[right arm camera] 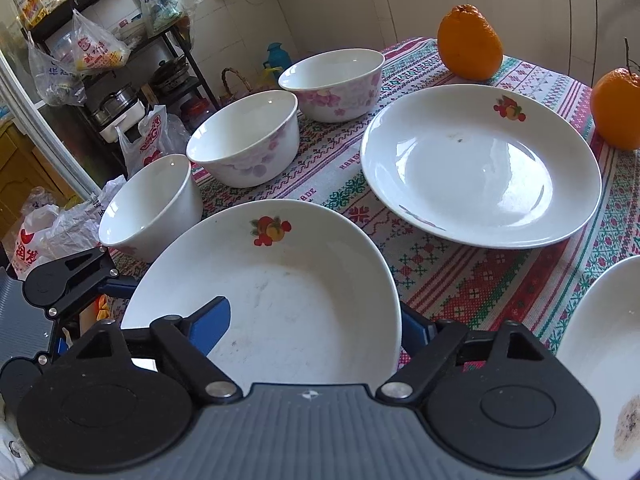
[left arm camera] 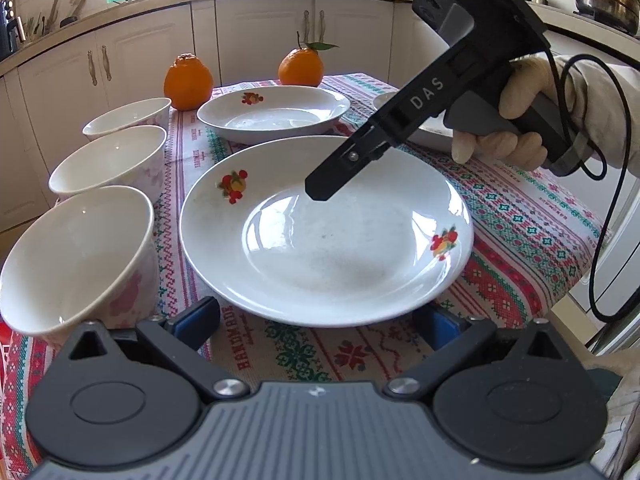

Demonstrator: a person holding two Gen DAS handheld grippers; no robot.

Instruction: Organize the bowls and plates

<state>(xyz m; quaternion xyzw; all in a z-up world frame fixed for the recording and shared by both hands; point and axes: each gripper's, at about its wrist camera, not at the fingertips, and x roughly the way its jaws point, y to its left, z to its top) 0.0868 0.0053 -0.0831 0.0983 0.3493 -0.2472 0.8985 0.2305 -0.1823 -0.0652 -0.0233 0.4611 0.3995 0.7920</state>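
The right gripper (right arm camera: 312, 320) has its blue-padded fingers set wide on either side of the near white ceramic plate with a red fruit motif (right arm camera: 280, 292), one pad over the plate's inside and one outside its rim; it grasps nothing yet. The left gripper (left arm camera: 320, 320) is likewise released, its pads just beside that plate's near edge and below the rim.

The plate sits near the tabletop's front edge. A second white fruit-motif plate (right arm camera: 480, 168) lies further back, and a third white plate (right arm camera: 600, 360) shows at the right edge. 3 white bowls with pink flower prints (right arm camera: 244, 136) line the left edge, well apart from stacking.

Judging from this, the step is to pinch the near plate's rim. It is best done by closing squarely on the rim, lifting level, and lowering it centred onto another plate so glazed surfaces do not slip.

A woven cloth with red and green cross-stitch patterns (right arm camera: 460, 280) covers the table; 2 oranges (right arm camera: 470, 42) stand at the far edge. Cream kitchen cabinets (left arm camera: 260, 36) run behind.
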